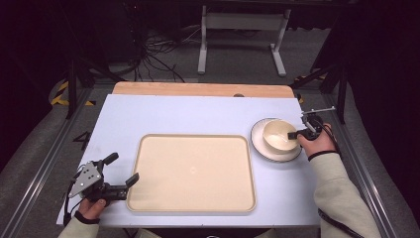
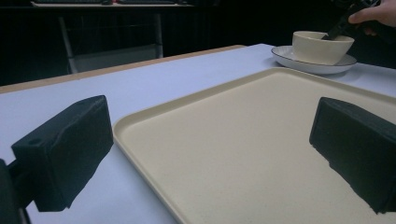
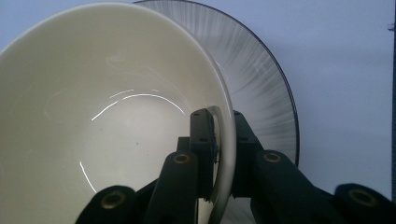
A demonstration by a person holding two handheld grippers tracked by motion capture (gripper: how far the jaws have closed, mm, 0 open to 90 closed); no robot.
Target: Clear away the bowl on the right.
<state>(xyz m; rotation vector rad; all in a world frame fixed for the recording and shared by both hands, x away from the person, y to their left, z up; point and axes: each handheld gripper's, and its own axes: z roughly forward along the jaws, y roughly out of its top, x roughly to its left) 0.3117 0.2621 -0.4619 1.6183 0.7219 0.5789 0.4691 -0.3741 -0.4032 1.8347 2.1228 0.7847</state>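
Right gripper [image 1: 300,133] clamped on the cream ceramic bowl [image 1: 279,135] rim, bowl unlifted on white dark-rimmed plate [image 1: 259,142]; left gripper [image 1: 121,170] wide open, empty; beige tray [image 1: 148,198] bare.

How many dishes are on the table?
3: a bowl on a plate at the right, its rim pinched by the right gripper, and a big tray in the middle.

In the right gripper view the bowl [image 3: 107,121] runs off the left and bottom edges, and it hides the left part of the plate [image 3: 261,84] behind it. In the left gripper view the tray [image 2: 243,154] is cut off at the bottom and right. In the high view the person's forearms leave at the bottom edge, and the right gripper [image 1: 298,134] is too small to make out its jaws.
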